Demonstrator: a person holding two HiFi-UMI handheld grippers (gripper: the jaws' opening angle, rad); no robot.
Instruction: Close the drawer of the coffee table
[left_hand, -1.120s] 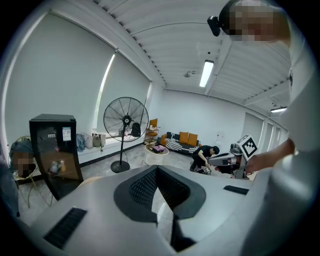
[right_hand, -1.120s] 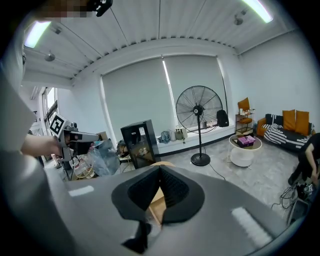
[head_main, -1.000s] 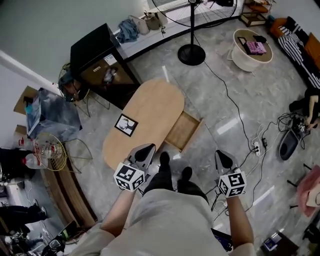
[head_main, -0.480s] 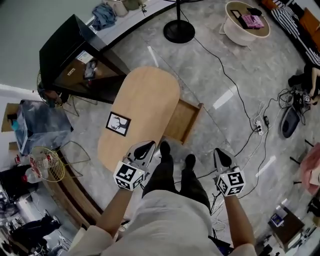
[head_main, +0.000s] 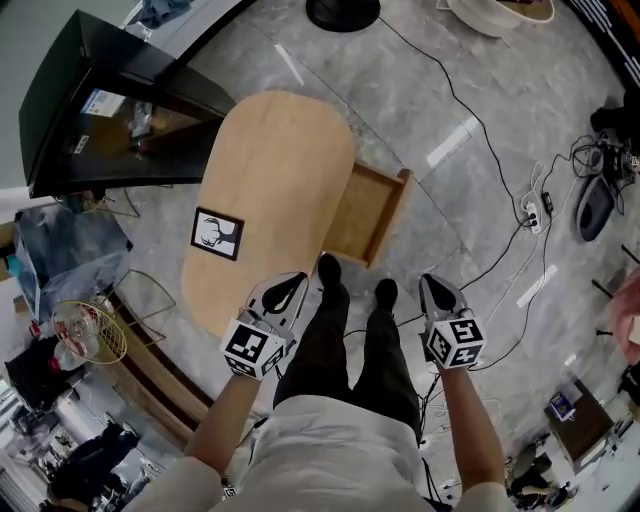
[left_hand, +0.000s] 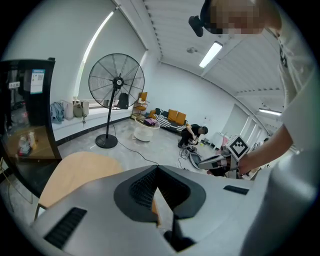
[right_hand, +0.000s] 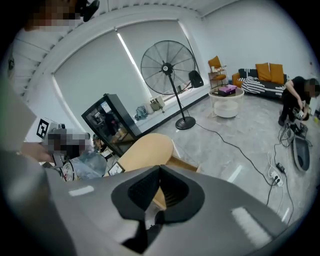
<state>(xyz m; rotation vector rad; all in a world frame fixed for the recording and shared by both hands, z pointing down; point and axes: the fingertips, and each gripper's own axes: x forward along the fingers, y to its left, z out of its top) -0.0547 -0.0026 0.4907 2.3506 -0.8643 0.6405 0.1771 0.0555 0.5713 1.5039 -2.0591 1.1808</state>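
Note:
The oval wooden coffee table (head_main: 270, 180) stands ahead of me, and its drawer (head_main: 368, 215) is pulled out on the right side, wooden and empty inside. My left gripper (head_main: 282, 293) hangs shut over the near end of the tabletop, holding nothing. Apart from the drawer, my right gripper (head_main: 436, 291) is shut and empty above the floor, just near and right of the drawer's front. In the left gripper view the closed left gripper (left_hand: 157, 168) has the tabletop (left_hand: 75, 170) beyond it. The right gripper view shows the shut right gripper (right_hand: 160, 168) aimed toward the table (right_hand: 145, 149) and the drawer (right_hand: 182, 164).
A framed picture (head_main: 217, 233) lies on the tabletop. My black-trousered legs and shoes (head_main: 330, 272) stand against the table's near right side. A black cabinet (head_main: 110, 100) is far left, a fan base (head_main: 342, 12) at the back, cables and a power strip (head_main: 535, 210) right.
The table and drawer have grown larger and slid toward me in the head view as I bend down. Both grippers have sunk closer to table height, still shut.

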